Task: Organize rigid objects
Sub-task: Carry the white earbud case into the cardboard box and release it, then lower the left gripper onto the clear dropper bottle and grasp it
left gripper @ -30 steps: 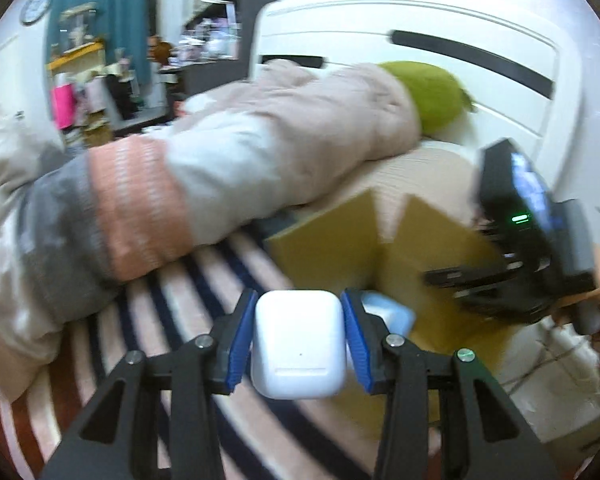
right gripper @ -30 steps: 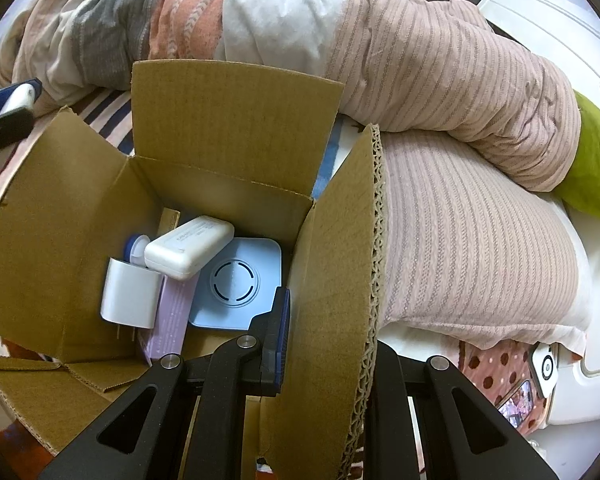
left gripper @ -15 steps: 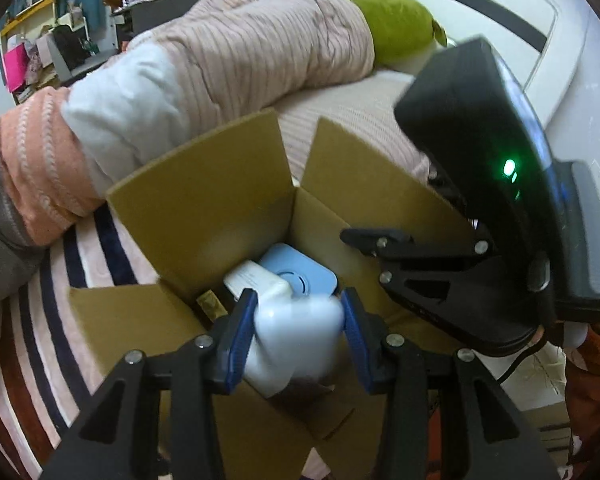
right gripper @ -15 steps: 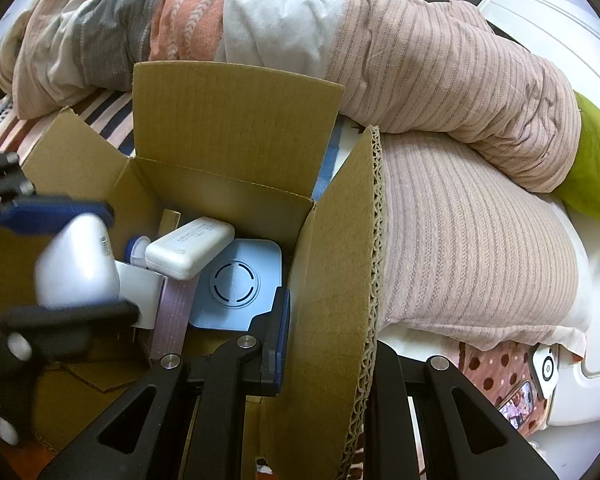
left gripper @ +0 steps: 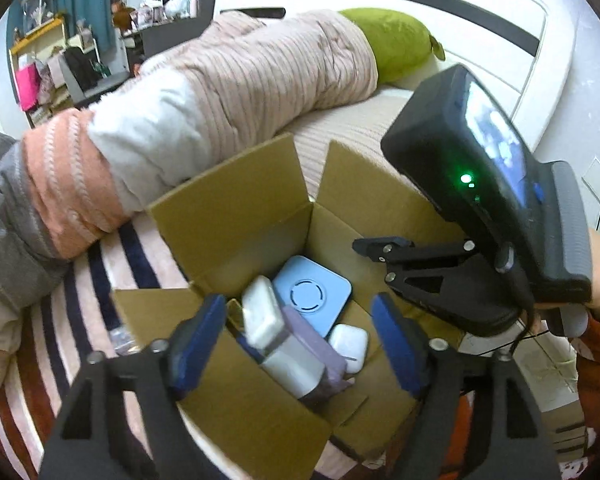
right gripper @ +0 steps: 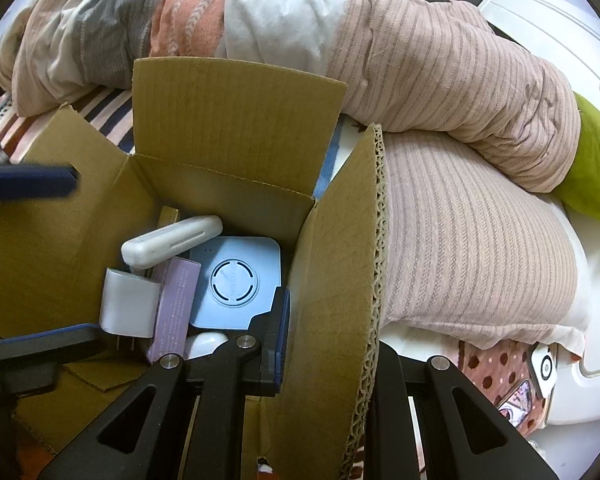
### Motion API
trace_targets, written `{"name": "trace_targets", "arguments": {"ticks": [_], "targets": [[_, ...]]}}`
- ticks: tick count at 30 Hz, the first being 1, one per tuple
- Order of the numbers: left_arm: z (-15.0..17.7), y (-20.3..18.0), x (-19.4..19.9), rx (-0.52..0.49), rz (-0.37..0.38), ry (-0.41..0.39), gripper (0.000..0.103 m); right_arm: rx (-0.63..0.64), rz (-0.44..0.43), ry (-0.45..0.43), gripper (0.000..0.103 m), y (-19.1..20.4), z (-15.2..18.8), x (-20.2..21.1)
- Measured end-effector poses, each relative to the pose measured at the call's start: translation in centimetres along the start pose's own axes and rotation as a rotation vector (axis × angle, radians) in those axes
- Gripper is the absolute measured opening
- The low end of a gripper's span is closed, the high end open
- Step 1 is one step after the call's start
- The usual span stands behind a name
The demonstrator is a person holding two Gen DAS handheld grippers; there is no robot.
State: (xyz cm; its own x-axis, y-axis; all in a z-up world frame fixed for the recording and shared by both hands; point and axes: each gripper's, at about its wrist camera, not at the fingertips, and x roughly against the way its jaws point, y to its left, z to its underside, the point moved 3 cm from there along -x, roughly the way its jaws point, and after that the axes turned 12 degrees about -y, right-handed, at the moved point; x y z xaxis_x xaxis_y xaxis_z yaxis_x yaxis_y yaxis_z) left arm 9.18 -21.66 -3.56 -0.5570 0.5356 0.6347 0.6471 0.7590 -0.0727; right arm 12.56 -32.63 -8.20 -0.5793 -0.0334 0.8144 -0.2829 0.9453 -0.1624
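An open cardboard box [left gripper: 236,216] stands on the bed. Inside lie a white earbud case [left gripper: 350,346], a blue square pad [left gripper: 312,294], a white power bank [left gripper: 262,314], a purple box [left gripper: 316,350] and a white charger [right gripper: 128,306]. My left gripper [left gripper: 296,344] is open and empty above the box. The earbud case also shows in the right wrist view [right gripper: 206,344]. My right gripper [right gripper: 328,340] is shut on the box's right flap [right gripper: 340,280]. One blue pad of the left gripper [right gripper: 28,182] shows at the left of the right wrist view.
A rolled blanket [left gripper: 220,96] in pink, white, orange and grey lies behind the box. A green pillow [left gripper: 392,40] rests against the white headboard [left gripper: 480,20]. A striped cover [left gripper: 80,300] spreads to the left. A phone [right gripper: 516,398] lies at the bed's right edge.
My left gripper carried the white earbud case over the box, opened and let it go. The case now lies in the box. My right gripper has kept its hold on the flap.
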Motion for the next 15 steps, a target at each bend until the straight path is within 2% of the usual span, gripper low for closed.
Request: {"name": "trace_targets", "arguments": {"ticks": [1,9,11,15], "targets": [[0.0,0.1,0.4,-0.001,-0.008,-0.007,0.081,0.000,0.000,0.000,0.013,0.0,0.1,0.0],[0.8,3.0,3.7,-0.013,-0.118,-0.088,0.086,-0.003,0.002,0.008,0.013,0.1,0.4,0.0],[1.2,4.9,5.1,0.021,-0.149,-0.132,0.087,-0.003,0.003,0.009,0.013,0.1,0.4,0.0],[2.6,10.0,6.3,0.133,-0.223,-0.154,0.087,-0.003,0.004,0.011,0.013,0.1,0.4,0.0]]}}
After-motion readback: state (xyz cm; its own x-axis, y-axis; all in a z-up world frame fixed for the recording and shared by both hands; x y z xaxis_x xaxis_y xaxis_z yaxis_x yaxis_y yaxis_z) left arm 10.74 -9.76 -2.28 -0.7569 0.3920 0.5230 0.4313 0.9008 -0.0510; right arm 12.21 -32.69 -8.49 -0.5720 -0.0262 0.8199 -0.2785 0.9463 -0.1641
